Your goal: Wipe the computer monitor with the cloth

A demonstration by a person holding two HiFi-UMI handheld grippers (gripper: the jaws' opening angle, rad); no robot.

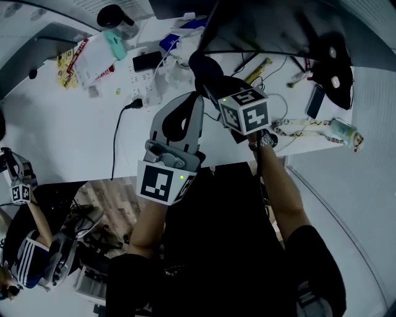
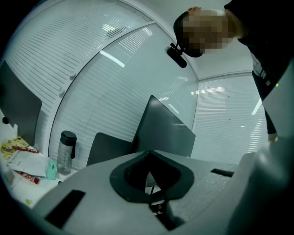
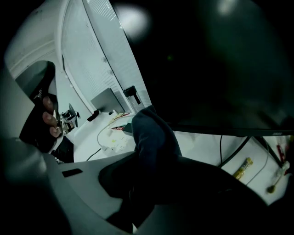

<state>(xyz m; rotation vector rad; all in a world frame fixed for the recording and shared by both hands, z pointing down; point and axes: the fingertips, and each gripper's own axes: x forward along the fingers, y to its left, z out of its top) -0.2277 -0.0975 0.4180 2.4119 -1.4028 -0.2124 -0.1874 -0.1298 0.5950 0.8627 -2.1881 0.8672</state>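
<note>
Cloth (image 3: 154,137) clamped in right hand-held gripper (image 3: 142,183) near monitor (image 3: 220,69); left hand-held gripper (image 2: 151,181) closed, empty. Risk: cloth dragged loose by wiping friction.

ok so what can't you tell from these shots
- Whether the cloth touches the monitor: the right gripper view is too dark, the head view too steep.
- Dirt on the monitor: dark in both views, cut off by the head view's top edge.
- Tips of the right gripper: wrapped in the cloth.

Monitor (image 1: 272,31) at desk's (image 1: 62,136) rear; bottle (image 1: 117,18) left, cloth (image 1: 207,68) before it.
</note>
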